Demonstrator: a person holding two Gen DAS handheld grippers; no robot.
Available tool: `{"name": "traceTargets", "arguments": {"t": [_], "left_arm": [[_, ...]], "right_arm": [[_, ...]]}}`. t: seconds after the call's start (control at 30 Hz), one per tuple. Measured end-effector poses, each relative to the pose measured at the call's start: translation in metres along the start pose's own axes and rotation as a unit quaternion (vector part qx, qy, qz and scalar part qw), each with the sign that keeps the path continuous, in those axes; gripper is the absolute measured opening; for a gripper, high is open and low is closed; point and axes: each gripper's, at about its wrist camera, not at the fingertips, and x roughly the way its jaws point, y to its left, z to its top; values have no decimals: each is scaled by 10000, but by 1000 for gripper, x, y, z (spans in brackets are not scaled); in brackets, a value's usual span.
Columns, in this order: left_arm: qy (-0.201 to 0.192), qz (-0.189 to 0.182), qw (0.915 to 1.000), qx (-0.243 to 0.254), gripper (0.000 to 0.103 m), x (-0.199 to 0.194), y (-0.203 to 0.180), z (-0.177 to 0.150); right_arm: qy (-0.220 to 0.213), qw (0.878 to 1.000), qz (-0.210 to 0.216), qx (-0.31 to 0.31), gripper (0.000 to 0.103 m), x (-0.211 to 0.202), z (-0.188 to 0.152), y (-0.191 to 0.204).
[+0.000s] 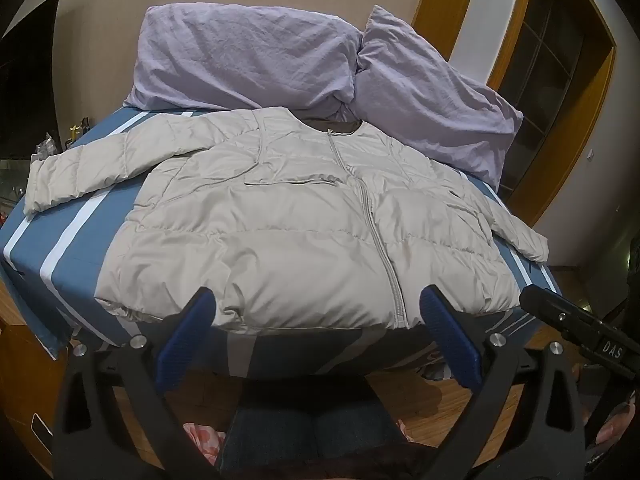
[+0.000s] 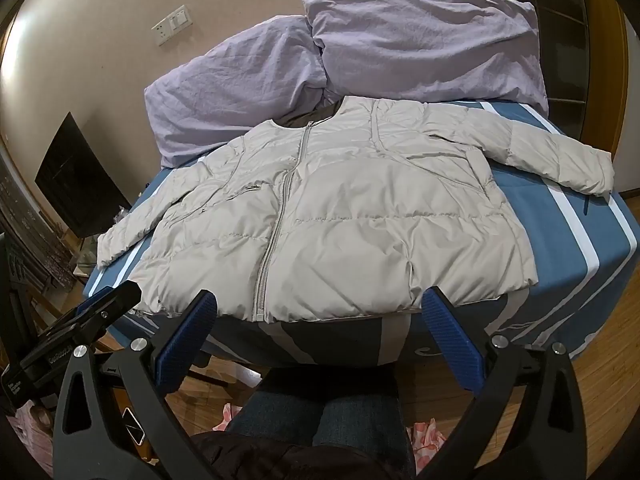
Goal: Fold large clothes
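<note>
**Puffy jacket spread flat, both grippers waiting at the hem**

A pale grey padded jacket (image 1: 288,216) lies face up and zipped on the bed (image 1: 68,240), which has a blue sheet with white stripes. Its collar points toward 12 o'clock, close to two lilac pillows (image 1: 248,52), and its hem hangs at the near edge at 6 o'clock. In the left wrist view one sleeve (image 1: 84,172) stretches out to about 9 o'clock, and the other sleeve (image 1: 516,232) trails down toward 3 o'clock at the bed's side.

The left gripper (image 1: 318,332) is spread wide, its blue pads on either side of the hem's middle and holding nothing. The right gripper (image 2: 318,332) is also spread and empty, just short of the hem near the zip (image 2: 276,232).

The jacket looks light, soft and springy. Its smooth shell is likely slippery, and the filling will probably push a fold back open. A thin pinch of the outer fabric may slide out, so it seems better to bite through the full thickness at a stitched edge: the cuffs, the hem corners or the shoulder seams. The sleeves appear to be the first parts to bring in across the chest, each taken near its cuff. The folds will likely need pressing down to stay.
</note>
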Motion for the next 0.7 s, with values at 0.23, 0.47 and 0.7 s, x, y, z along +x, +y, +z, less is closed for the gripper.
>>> {"name": "traceTargets", "arguments": {"t": [0.23, 0.47, 0.7], "left_arm": [[-6, 16, 10000, 17, 101, 0, 0, 0], [-13, 16, 10000, 22, 101, 0, 0, 0], [-14, 18, 10000, 28, 101, 0, 0, 0]], "right_arm": [[3, 10000, 1, 3, 102, 0, 0, -1], [0, 10000, 5, 8, 102, -1, 0, -2], [-2, 10000, 7, 16, 102, -1, 0, -3]]}}
